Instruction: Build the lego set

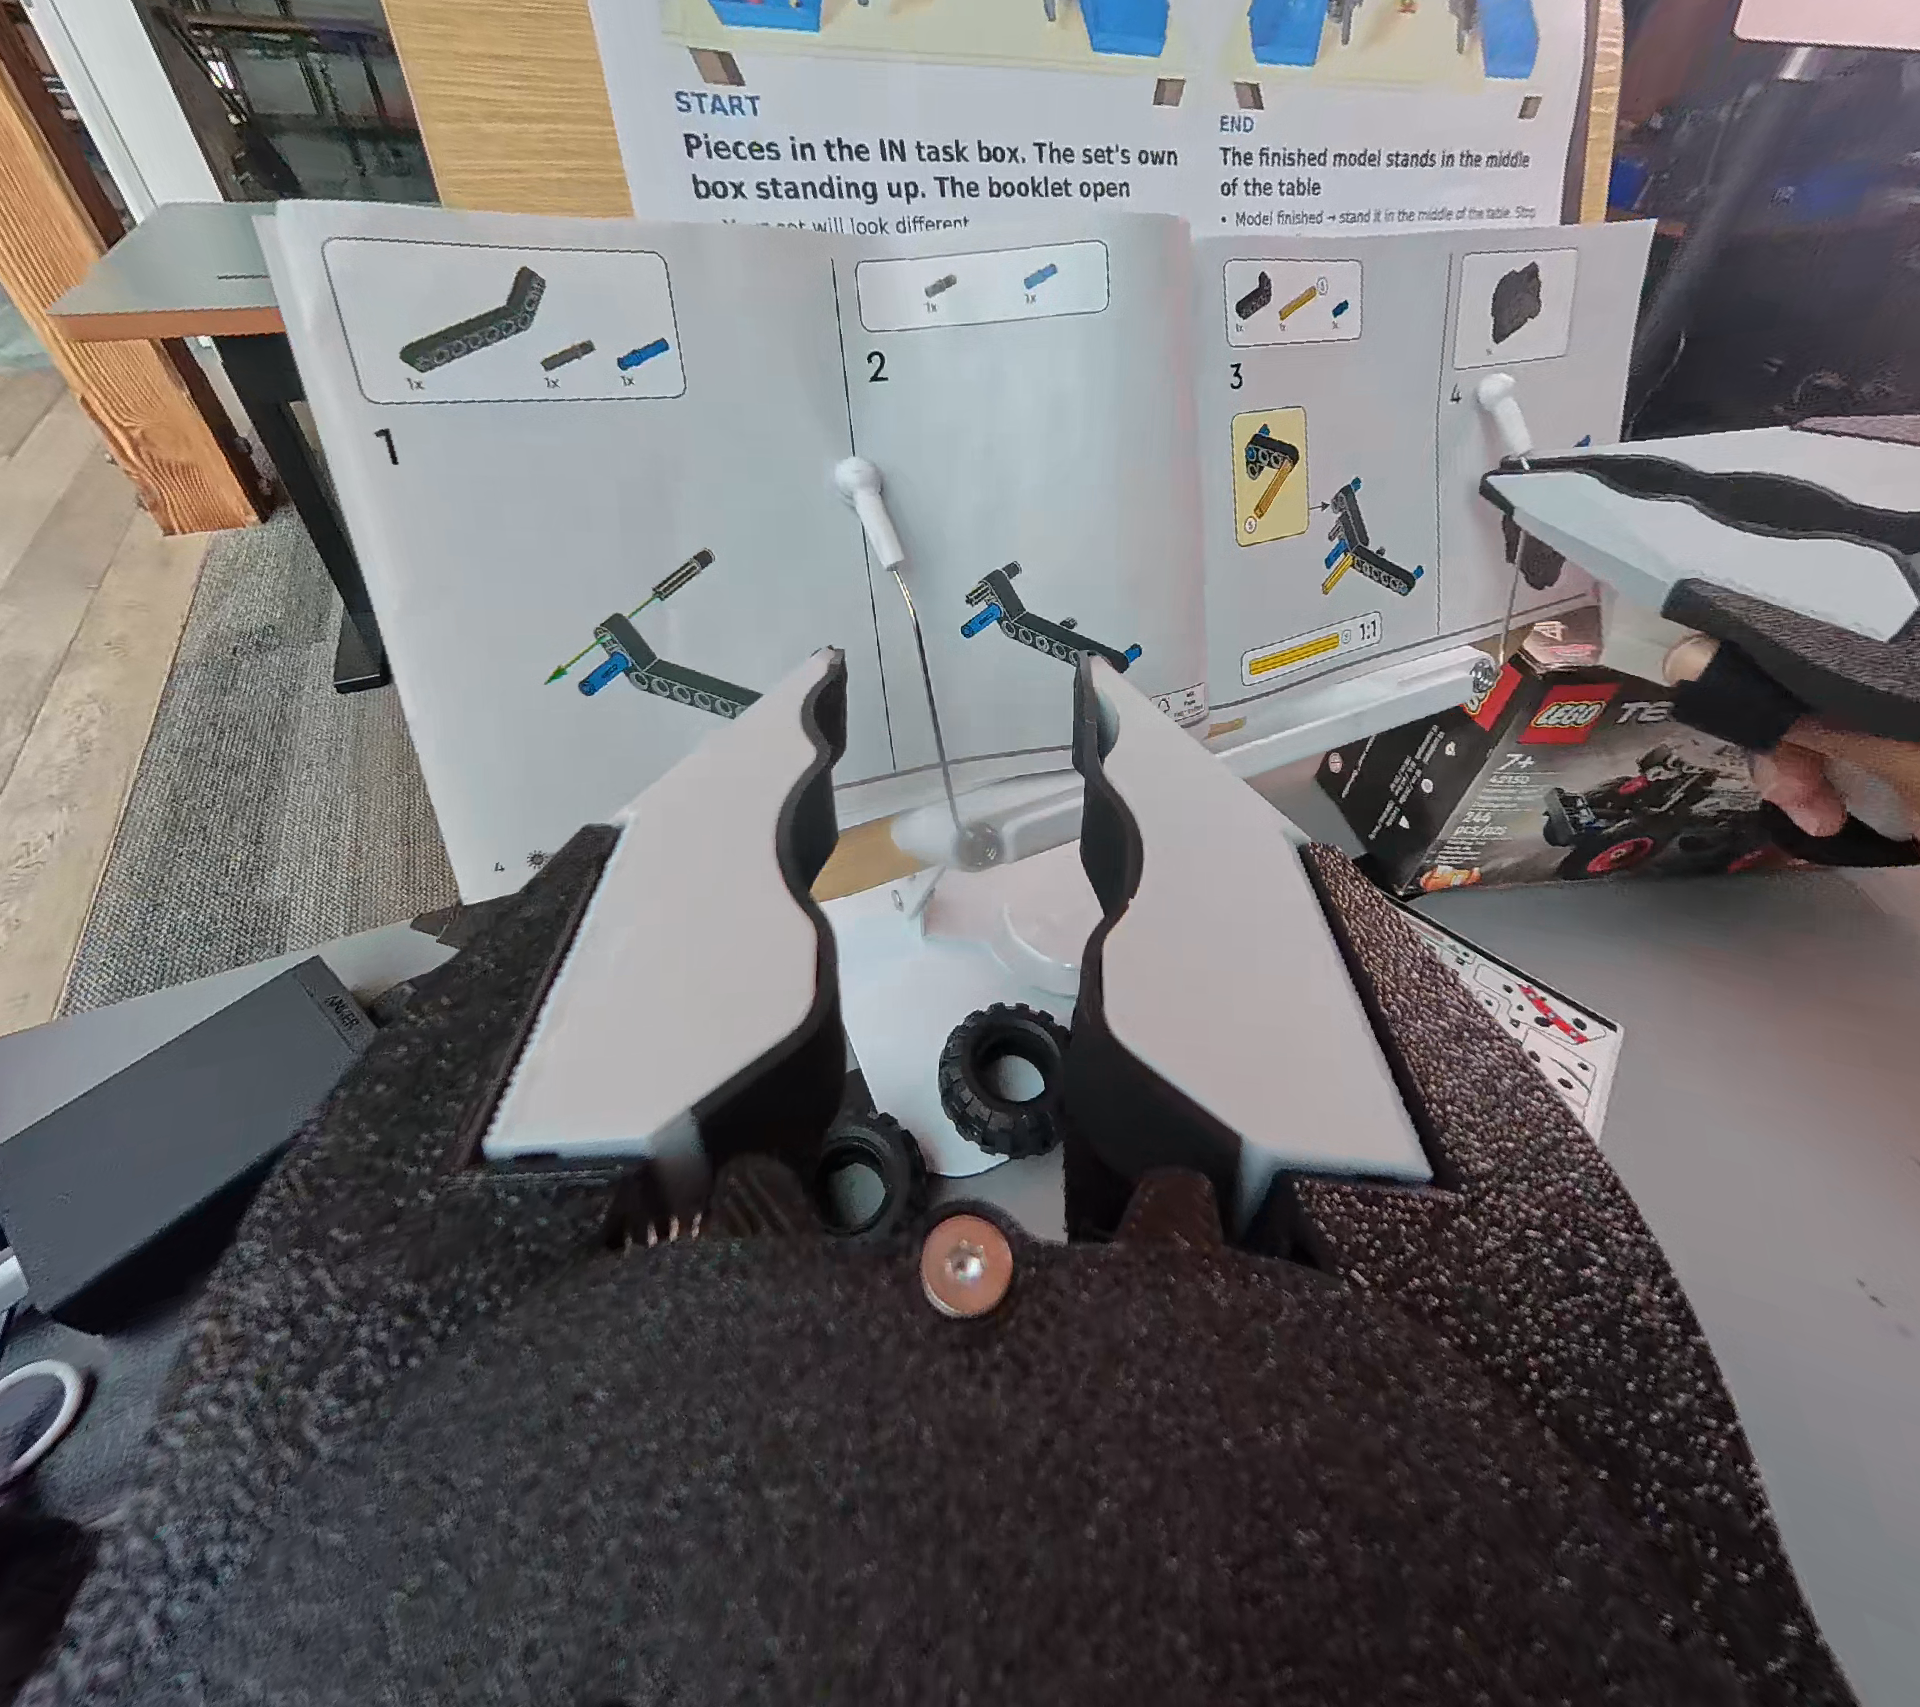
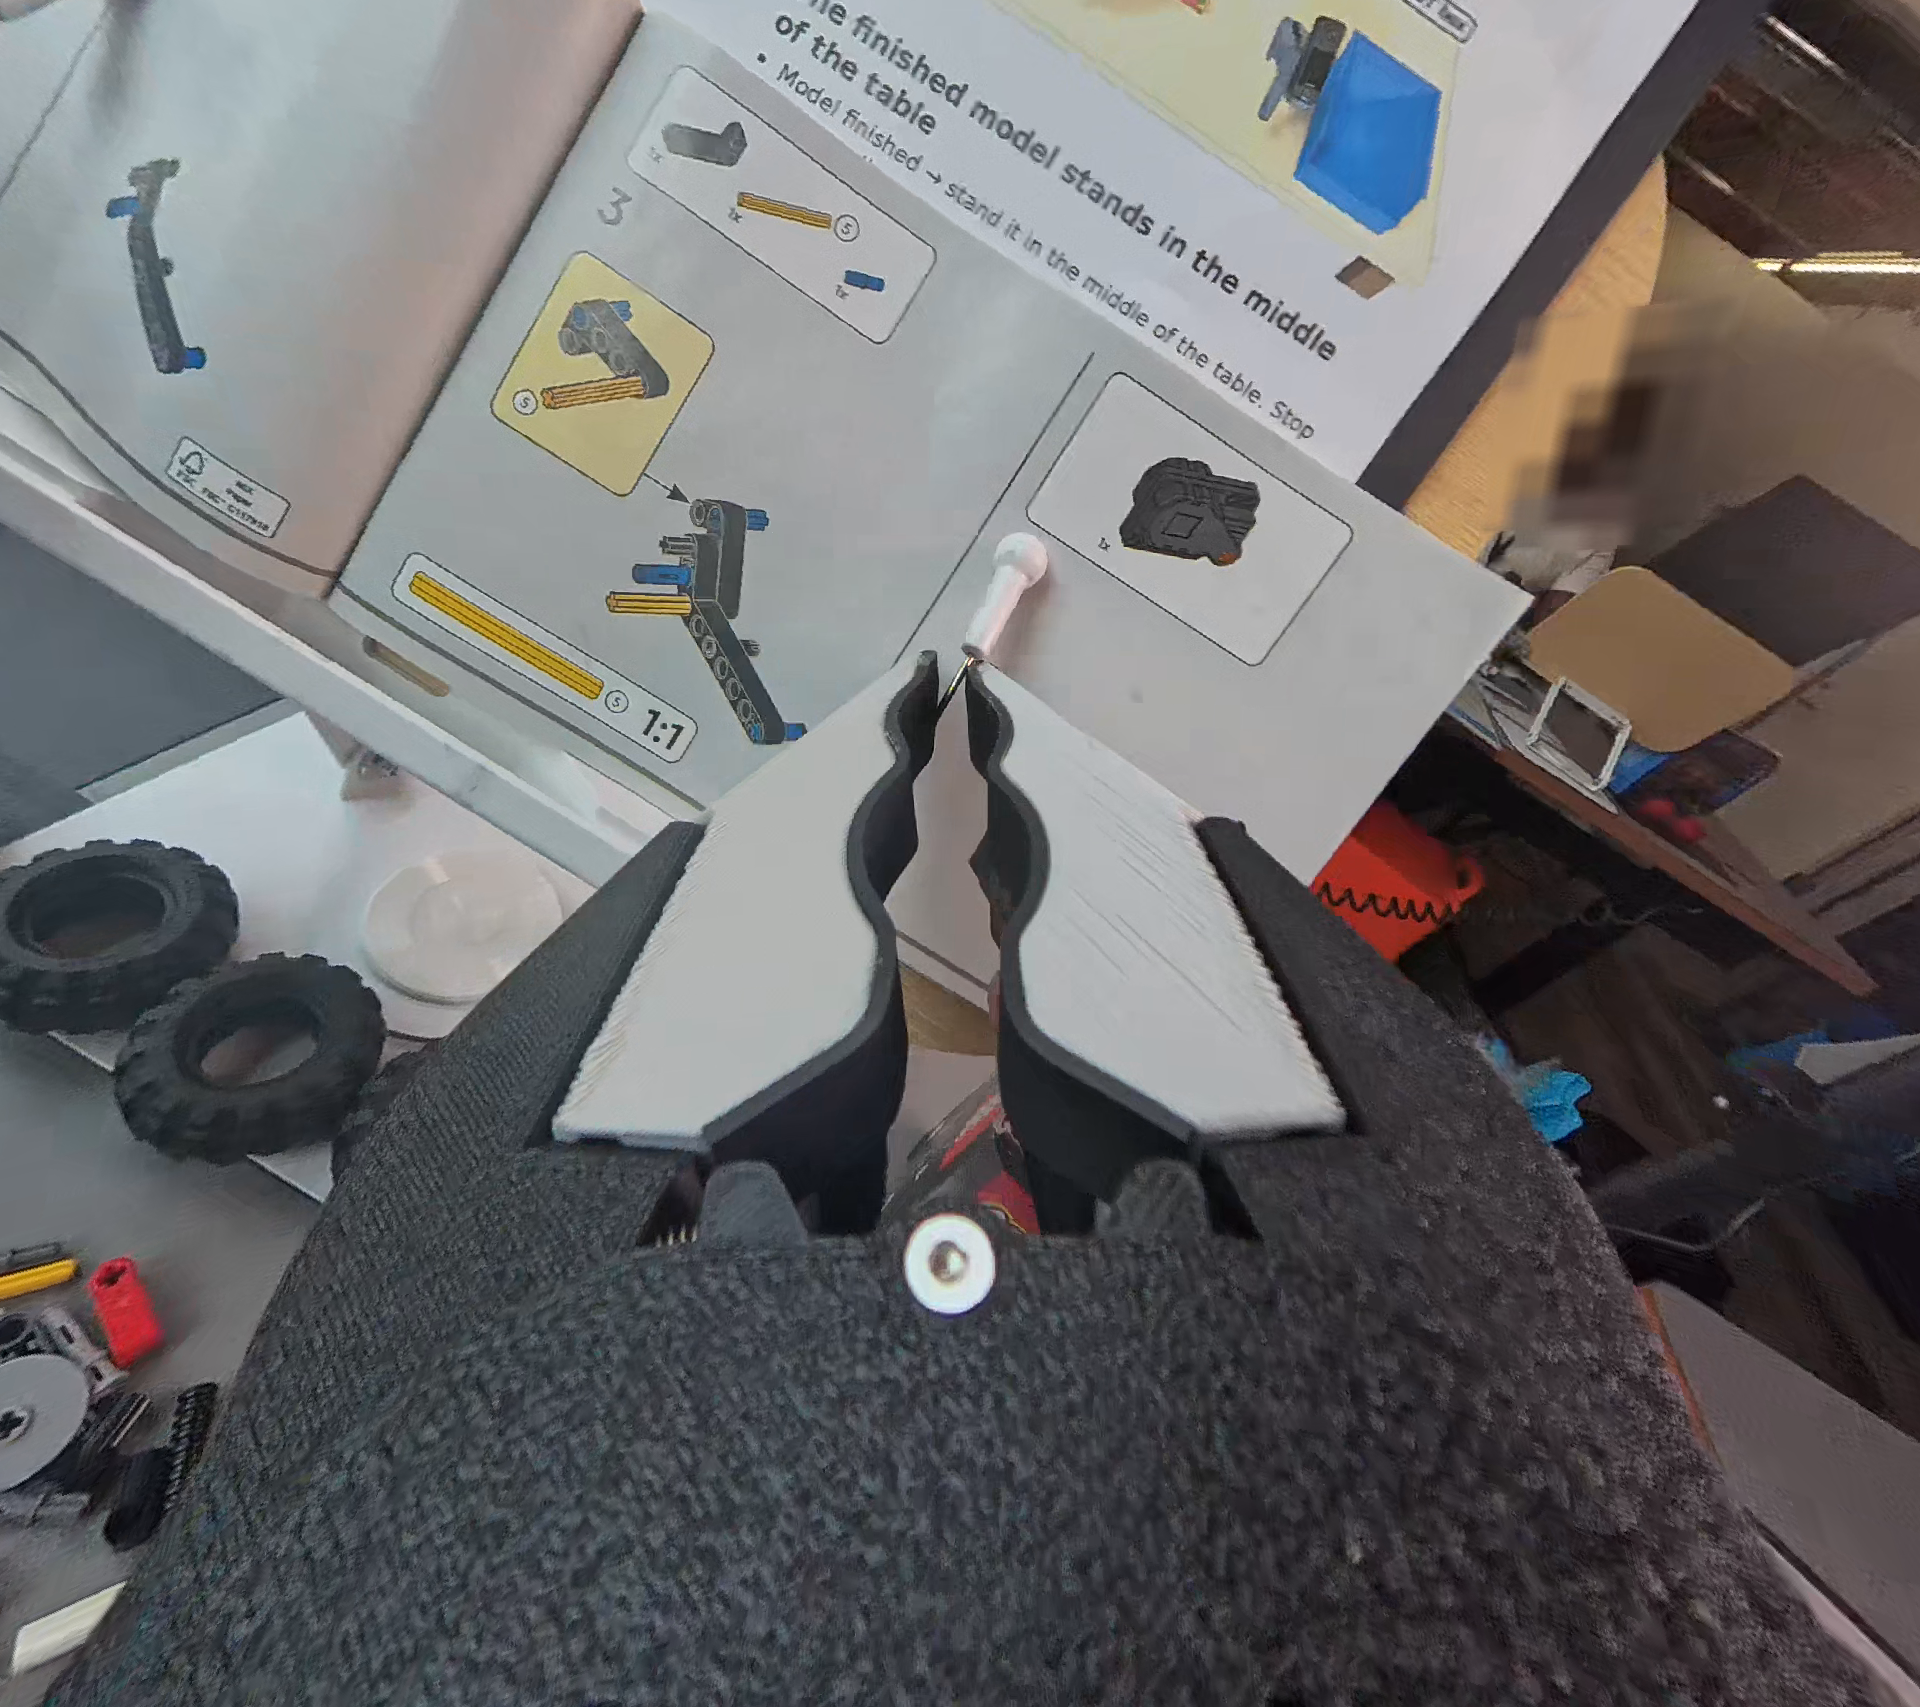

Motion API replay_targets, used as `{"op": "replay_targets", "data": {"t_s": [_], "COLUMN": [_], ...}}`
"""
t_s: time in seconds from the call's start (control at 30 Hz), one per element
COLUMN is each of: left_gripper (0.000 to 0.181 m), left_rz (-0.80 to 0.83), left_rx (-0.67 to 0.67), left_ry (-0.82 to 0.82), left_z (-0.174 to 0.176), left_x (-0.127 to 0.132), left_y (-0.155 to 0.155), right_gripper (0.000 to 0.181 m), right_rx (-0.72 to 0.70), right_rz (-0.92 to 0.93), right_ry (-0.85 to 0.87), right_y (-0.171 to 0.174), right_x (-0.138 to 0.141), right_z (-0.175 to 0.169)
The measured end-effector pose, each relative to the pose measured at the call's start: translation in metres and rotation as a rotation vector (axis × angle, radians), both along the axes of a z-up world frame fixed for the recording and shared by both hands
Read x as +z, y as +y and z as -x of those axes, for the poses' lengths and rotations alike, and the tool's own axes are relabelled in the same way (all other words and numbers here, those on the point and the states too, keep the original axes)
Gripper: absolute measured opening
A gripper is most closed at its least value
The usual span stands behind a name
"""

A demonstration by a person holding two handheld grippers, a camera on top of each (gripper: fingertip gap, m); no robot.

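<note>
The instruction booklet (image 1: 623, 514) stands open on a white book stand (image 1: 997, 836), with two white-tipped wire page holders across its pages. My left gripper (image 1: 958, 681) is open and empty in front of the booklet, above two black tyres (image 1: 1003, 1081). My right gripper (image 2: 948, 675) is shut on the thin wire of the right page holder (image 2: 1013, 577), at the right-hand page. It also shows in the left wrist view (image 1: 1704, 535), coming in from the right. The tyres (image 2: 249, 1049) also show in the right wrist view, with loose pieces (image 2: 125, 1309) at the lower left.
The black set box (image 1: 1507, 774) lies behind the stand at the right, with a sticker sheet (image 1: 1527, 1023) in front of it. A black box (image 1: 177, 1127) sits at the left table edge. A large instruction poster (image 1: 1039, 47) stands behind the booklet. A person's hand (image 1: 1808, 774) holds the right gripper. The gap from one gripper's tips to the other's is roughly 20 centimetres.
</note>
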State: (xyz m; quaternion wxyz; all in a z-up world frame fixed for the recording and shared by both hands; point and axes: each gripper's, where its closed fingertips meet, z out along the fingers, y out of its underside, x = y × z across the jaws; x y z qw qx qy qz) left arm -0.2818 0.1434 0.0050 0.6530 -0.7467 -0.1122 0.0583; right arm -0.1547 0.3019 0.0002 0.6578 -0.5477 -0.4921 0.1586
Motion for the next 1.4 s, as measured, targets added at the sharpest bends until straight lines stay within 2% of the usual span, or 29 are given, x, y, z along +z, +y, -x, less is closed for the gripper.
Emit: {"op": "replay_targets", "data": {"t_s": [0.03,0.2,0.33,0.6,0.67,0.73,0.83,0.93,1.07,1.2,1.33,1.4], "left_gripper": [0.043,0.036,0.003,0.009,0.011,0.015,0.021,0.029,0.028,0.031,0.032,0.033], "left_rz": [0.015,0.061,0.103,0.076,0.055,0.032,-0.018,-0.048,0.004,-0.02,-0.04,-0.04], "left_rx": [-0.002,0.024,0.117,0.153,0.143,0.137,0.125,0.102,0.133,0.106,0.055,0.012], "left_ry": [-0.009,-0.017,0.068,0.003,-0.057,-0.127,-0.265,-0.393,-0.325,-0.268,-0.155,-0.106], "left_z": [0.001,0.004,0.016,0.036,0.038,0.039,0.038,0.037,0.038,0.029,0.011,-0.005], "left_x": [-0.003,-0.015,-0.024,-0.04,-0.047,-0.053,-0.062,-0.072,-0.086,-0.075,-0.05,-0.037], "left_y": [0.006,0.031,0.032,0.009,0.004,-0.001,-0.006,-0.013,-0.03,-0.045,-0.047,-0.04], "right_gripper": [0.006,0.014,0.017,0.028,0.03,0.032,0.039,0.05,0.079,0.1,0.096,0.075], "right_rx": [-0.013,-0.1,-0.09,-0.017,-0.029,-0.066,-0.077,-0.026,-0.024,-0.116,-0.166,-0.158], "right_rz": [0.04,0.205,0.372,0.661,0.656,0.569,0.404,0.317,0.265,0.223,0.218,0.212], "right_ry": [0.031,0.074,0.155,0.292,0.299,0.308,0.292,0.233,0.115,0.078,0.112,0.129], "right_y": [0.004,0.021,0.016,0.006,0.003,0.004,0.0,-0.006,0.001,0.019,0.016,0.011], "right_x": [0.0,-0.025,-0.04,-0.064,-0.07,-0.065,-0.04,-0.017,-0.006,-0.004,-0.008,-0.009], "right_z": [-0.008,-0.045,-0.059,-0.072,-0.08,-0.091,-0.093,-0.072,-0.032,-0.007,0.0,0.003]}}
